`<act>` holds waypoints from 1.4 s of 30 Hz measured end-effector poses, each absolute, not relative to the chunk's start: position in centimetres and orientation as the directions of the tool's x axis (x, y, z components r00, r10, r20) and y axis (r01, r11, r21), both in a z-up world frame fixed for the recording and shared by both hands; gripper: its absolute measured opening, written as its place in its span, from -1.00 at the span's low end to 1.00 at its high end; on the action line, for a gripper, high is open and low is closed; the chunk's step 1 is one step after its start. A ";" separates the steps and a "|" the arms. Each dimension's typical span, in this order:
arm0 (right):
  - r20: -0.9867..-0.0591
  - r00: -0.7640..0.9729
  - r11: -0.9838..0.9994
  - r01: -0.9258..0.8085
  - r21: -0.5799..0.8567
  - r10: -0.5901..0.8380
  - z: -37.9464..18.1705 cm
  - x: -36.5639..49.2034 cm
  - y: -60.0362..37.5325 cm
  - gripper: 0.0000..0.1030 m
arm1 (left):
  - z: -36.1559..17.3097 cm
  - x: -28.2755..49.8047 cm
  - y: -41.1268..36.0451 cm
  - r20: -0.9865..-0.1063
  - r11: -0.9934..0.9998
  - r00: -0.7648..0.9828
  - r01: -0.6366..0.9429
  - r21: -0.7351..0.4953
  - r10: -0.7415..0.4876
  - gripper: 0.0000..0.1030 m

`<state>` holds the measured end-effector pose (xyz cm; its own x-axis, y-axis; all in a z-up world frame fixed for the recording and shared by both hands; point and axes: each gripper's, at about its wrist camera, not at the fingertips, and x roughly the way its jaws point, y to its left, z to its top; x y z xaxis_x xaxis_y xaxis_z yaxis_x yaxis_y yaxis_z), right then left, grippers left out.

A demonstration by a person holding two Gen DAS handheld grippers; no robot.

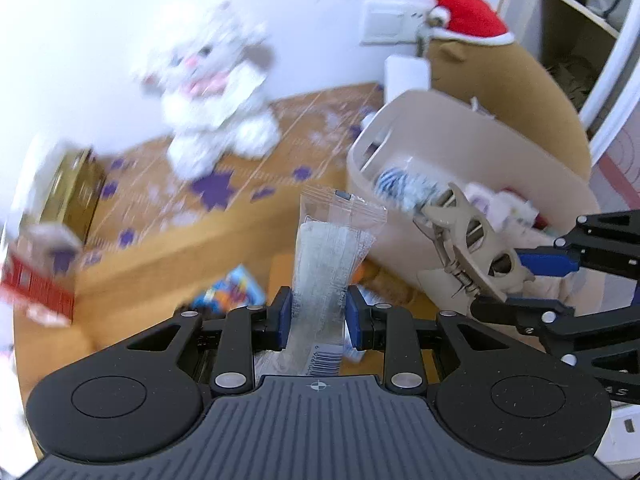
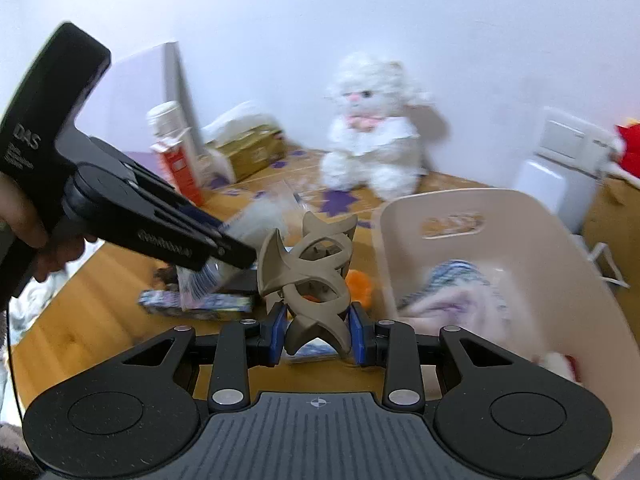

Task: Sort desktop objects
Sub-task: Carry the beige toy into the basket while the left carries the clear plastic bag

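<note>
Closest in, the left gripper [image 1: 316, 320] has its blue pads pinched narrow on a clear plastic sachet [image 1: 326, 276], gripped low by the barcode end so the sealed top stands up and clear of the desk. Just to its right, the right gripper [image 2: 319, 334] is clamped just as narrowly on a tan hair claw clip [image 2: 310, 276], caught at its base so the curved teeth fan upward. Both loads hang above the wooden desk [image 2: 92, 312], beside the beige storage bin [image 2: 404, 240], which looks like where they are headed. Inside the bin there is a striped blue-and-white bundle [image 2: 454, 276] and pale fabric, too smeared to name. Below the grippers lie a colourful flat packet [image 1: 236, 294] and something orange [image 2: 360, 280], half hidden. Further back sits a white plush cat [image 2: 372, 140], blurred, with a red carton [image 2: 180, 168] off to the left. At far right, a brown plush in a red hat [image 1: 472, 20] is partly cut off behind the bin.
</note>
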<state>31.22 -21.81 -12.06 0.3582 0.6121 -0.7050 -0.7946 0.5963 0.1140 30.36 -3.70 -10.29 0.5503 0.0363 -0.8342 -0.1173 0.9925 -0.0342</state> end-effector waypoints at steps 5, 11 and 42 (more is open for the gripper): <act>-0.702 0.417 0.664 -0.740 0.105 0.577 -11.4 32.7 -24.3 -0.41 | -8.6 32.8 -6.1 -0.812 0.998 0.583 -0.055 -0.016 0.019 -0.45; -0.695 0.476 0.731 -0.674 0.105 0.539 -10.8 34.3 -27.7 -0.41 | -8.1 35.5 -9.6 -0.805 1.000 0.594 0.029 0.009 -0.010 -0.45; -0.798 0.443 0.848 -0.507 0.153 0.408 -16.1 38.2 -33.6 -0.25 | -12.8 41.5 -17.4 -0.866 0.983 0.498 0.179 0.048 -0.049 -0.41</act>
<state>38.20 -33.58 -16.08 0.4427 0.4083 -0.7983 -0.5067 0.8485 0.1530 41.50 -17.39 -12.76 0.4984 -0.0486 -0.8656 0.1790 0.9827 0.0479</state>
